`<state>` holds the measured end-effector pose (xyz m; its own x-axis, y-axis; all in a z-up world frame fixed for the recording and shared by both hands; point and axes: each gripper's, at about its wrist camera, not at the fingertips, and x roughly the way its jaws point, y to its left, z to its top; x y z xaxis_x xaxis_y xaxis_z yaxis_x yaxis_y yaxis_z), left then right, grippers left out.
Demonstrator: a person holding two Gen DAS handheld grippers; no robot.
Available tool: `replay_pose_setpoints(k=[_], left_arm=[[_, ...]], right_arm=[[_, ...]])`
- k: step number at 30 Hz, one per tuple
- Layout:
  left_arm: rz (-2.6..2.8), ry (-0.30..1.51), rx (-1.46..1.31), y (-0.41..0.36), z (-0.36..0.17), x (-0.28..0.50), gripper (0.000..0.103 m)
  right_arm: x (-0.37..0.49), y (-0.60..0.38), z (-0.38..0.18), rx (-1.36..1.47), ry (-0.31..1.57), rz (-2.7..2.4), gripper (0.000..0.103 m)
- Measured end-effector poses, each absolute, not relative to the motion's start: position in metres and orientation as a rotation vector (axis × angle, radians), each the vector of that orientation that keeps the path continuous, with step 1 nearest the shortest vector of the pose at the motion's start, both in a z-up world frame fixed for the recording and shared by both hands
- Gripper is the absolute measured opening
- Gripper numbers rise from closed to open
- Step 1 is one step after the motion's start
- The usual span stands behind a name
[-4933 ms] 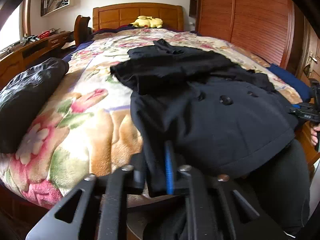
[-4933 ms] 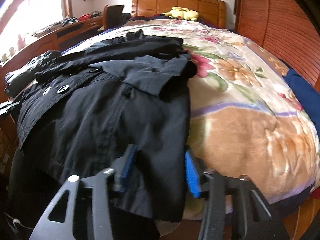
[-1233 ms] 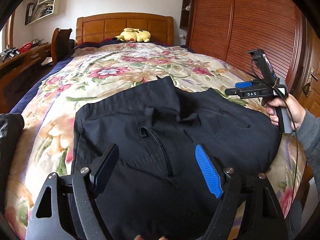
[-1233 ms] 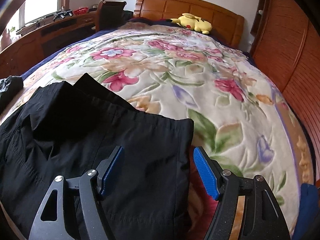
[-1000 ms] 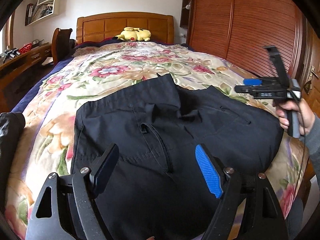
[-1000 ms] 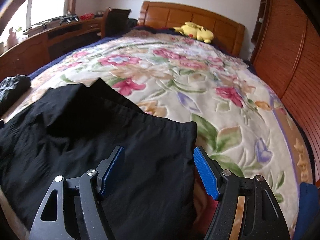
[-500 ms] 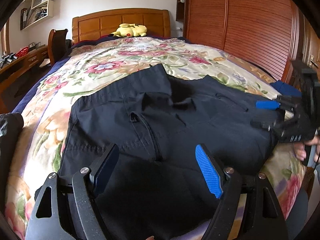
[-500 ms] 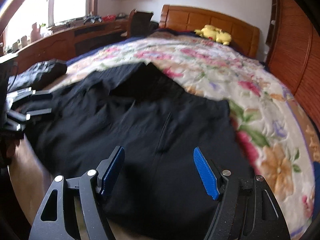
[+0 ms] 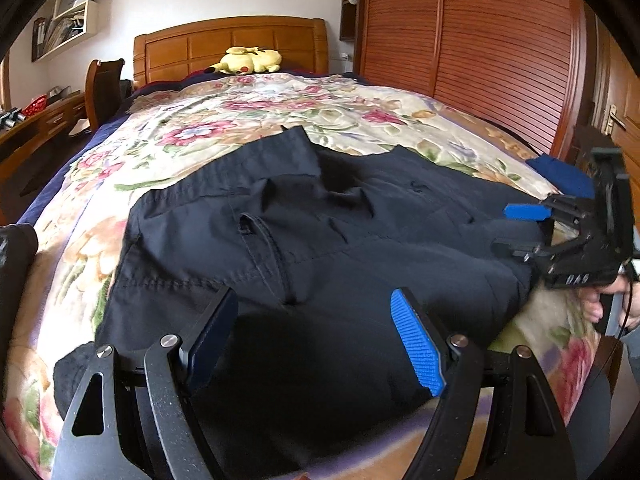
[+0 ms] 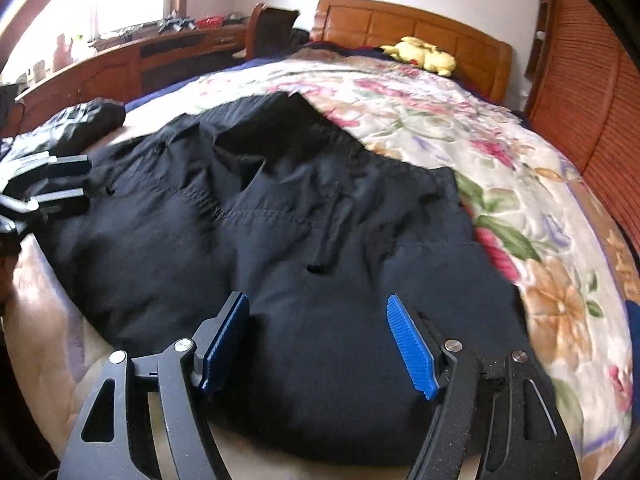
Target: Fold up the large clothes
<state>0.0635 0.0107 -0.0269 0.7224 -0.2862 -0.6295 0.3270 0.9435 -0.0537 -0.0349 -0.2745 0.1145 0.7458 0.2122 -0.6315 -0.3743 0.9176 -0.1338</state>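
Note:
A black coat (image 9: 320,220) lies folded in a broad heap on the floral bedspread (image 9: 240,120), near the foot of the bed. My left gripper (image 9: 314,300) is open over the coat's near left part, nothing between its blue pads. My right gripper (image 10: 316,300) is open too, over the coat (image 10: 280,220) near its right front edge. In the left wrist view the right gripper (image 9: 516,229) shows at the coat's right side, held by a hand (image 9: 600,304). The right wrist view catches the left gripper (image 10: 66,183) at the coat's left edge.
A second dark garment (image 10: 88,120) lies bundled on the bed's left edge. A yellow plush toy (image 9: 246,60) rests by the wooden headboard (image 9: 232,40). A slatted wardrobe (image 9: 480,60) runs along the right, a desk (image 10: 120,64) along the left. Something blue (image 9: 560,174) sits at the bed's right edge.
The long coat now lies folded short. In the last second the right gripper sank from above the coat's right side to its right edge, and its view swung left. The left gripper barely moved.

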Motion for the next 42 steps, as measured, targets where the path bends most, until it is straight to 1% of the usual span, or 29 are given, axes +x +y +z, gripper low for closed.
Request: replay_pose_setpoints(k=[10,18,25,33,42], left_arm=[[-0.38,0.695,0.089,-0.008,-0.035,0.053,0.08],[-0.37,0.706,0.099,-0.009,-0.043,0.052,0.08],[-0.36,0.717,0.115,-0.012,-0.049,0.051,0.08],[-0.358,0.722,0.119,-0.013,-0.051,0.052,0.08],[-0.358,0.722,0.12,-0.013,-0.051,0.052,0.08]], right_arm=[[-0.087,-0.327,0.127,-0.188,0.605,0.165,0.073],[-0.074,-0.341,0.095,-0.145,0.717,0.136,0.073],[-0.068,-0.354,0.098,-0.058,0.697,0.144,0.073],[-0.079,-0.366,0.12,0.049,0.598,0.133,0.083],[-0.053,-0.365,0.096,0.09,0.697,0.109,0.083]])
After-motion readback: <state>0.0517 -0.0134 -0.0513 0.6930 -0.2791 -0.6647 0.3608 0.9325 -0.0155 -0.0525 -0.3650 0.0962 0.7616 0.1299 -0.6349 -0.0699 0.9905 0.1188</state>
